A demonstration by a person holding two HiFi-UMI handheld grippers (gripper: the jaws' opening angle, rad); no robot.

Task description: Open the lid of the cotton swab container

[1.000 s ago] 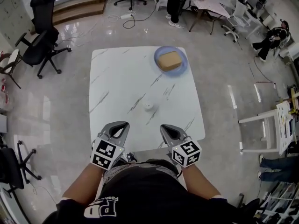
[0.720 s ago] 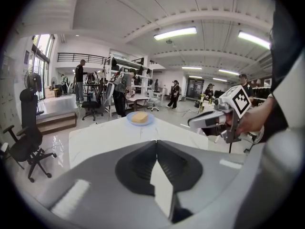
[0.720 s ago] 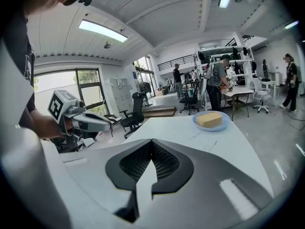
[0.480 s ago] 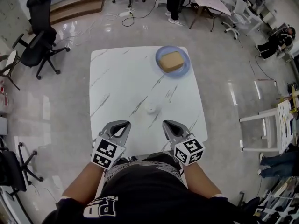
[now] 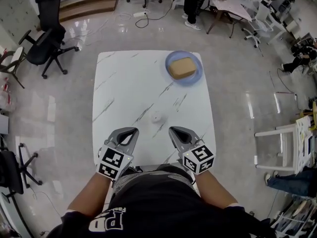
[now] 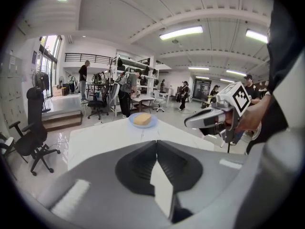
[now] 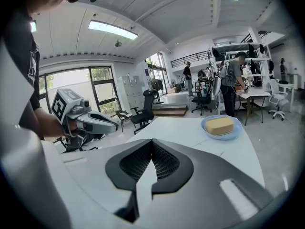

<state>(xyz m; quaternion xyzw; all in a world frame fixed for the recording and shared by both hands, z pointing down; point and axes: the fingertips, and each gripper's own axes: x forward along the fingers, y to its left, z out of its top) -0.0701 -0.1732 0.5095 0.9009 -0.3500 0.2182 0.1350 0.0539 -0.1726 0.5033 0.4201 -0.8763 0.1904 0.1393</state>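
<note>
The cotton swab container (image 5: 156, 117), a small white round tub with its lid on, stands on the white marble table (image 5: 124, 83) near the front edge. In the head view my left gripper (image 5: 132, 131) hangs over the table's front edge, just left of and nearer than the tub, with its jaws shut and nothing in them. My right gripper (image 5: 172, 130) sits to the tub's right at the same depth, also shut and empty. Neither touches the tub. In both gripper views the closed jaws hide it.
A blue plate (image 5: 183, 67) with a tan block on it sits at the table's far right corner, and also shows in the right gripper view as the plate (image 7: 220, 127). Black office chairs (image 5: 47, 29) stand off to the far left. People work at desks behind the table.
Both grippers have crept a little forward over the table's front edge, closer to the tub. Both stay shut and empty.
</note>
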